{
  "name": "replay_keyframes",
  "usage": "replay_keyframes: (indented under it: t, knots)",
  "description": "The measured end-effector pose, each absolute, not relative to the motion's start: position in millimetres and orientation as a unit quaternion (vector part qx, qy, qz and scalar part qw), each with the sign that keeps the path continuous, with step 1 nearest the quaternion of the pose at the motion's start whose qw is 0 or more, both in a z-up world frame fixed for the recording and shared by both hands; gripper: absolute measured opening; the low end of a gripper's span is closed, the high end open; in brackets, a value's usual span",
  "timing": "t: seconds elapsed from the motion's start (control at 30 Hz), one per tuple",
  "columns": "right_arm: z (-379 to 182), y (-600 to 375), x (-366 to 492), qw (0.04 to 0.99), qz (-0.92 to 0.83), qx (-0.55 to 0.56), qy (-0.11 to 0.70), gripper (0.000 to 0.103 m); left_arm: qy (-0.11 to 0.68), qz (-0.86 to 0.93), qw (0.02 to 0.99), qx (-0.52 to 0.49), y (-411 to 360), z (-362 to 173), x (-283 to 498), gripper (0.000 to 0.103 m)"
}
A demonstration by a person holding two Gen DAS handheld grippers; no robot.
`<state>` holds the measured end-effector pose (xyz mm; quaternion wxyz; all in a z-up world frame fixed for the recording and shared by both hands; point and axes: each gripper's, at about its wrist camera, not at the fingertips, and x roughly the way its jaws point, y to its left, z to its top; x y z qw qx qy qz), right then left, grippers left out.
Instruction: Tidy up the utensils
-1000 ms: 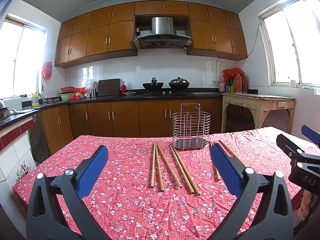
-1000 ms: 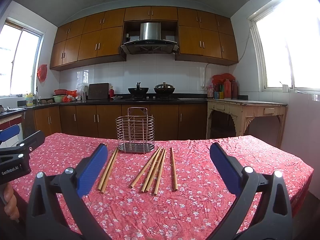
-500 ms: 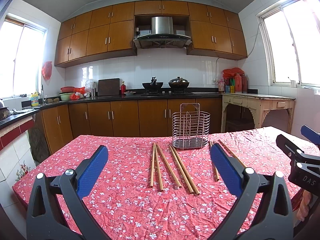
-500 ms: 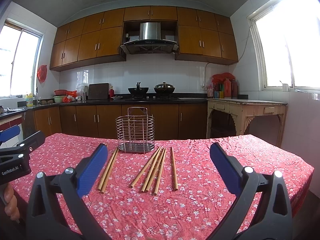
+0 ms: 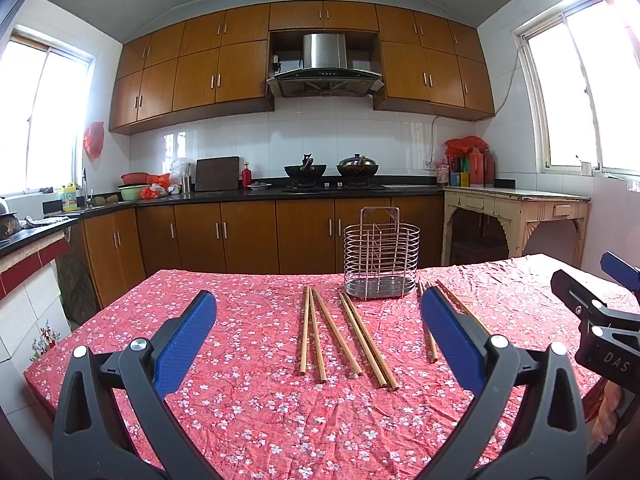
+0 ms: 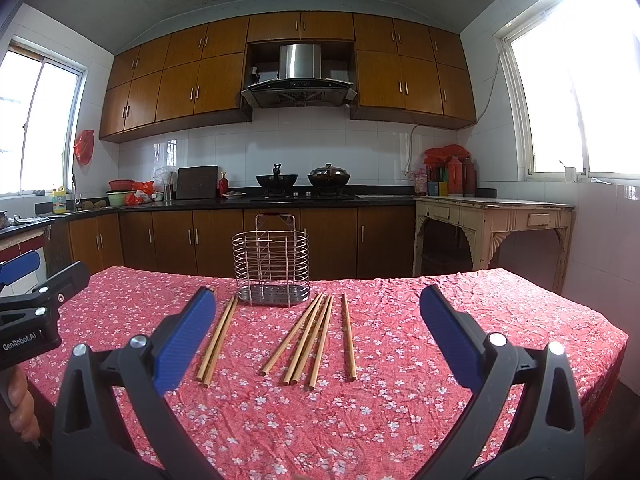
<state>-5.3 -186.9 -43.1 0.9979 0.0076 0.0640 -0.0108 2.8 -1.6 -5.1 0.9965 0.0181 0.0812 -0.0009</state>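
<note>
nothing has moved since the earlier frame. my left tool [image 5: 318,328] and right tool [image 6: 316,326] hover wide open, empty. wire holder [image 6: 271,268]: one, upright on the red tabletop [image 6: 440,344], empty. chopsticks [image 6: 305,340]: seven counted in right view, lying flat before the holder; left view hides some behind a finger [image 5: 448,340].

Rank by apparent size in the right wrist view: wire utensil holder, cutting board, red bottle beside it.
1. wire utensil holder
2. cutting board
3. red bottle
The holder sits nearer the camera, so true sizes stay unsure.
</note>
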Motion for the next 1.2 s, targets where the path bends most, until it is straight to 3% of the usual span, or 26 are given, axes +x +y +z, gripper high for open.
replay_keyframes:
  t: [1.2]
  knots:
    - [-46.0,-188.6,1.1,0.997,-0.014,0.014,0.072,0.099,0.093,-0.002,0.996,0.015,1.7,-8.5,10.6,0.101]
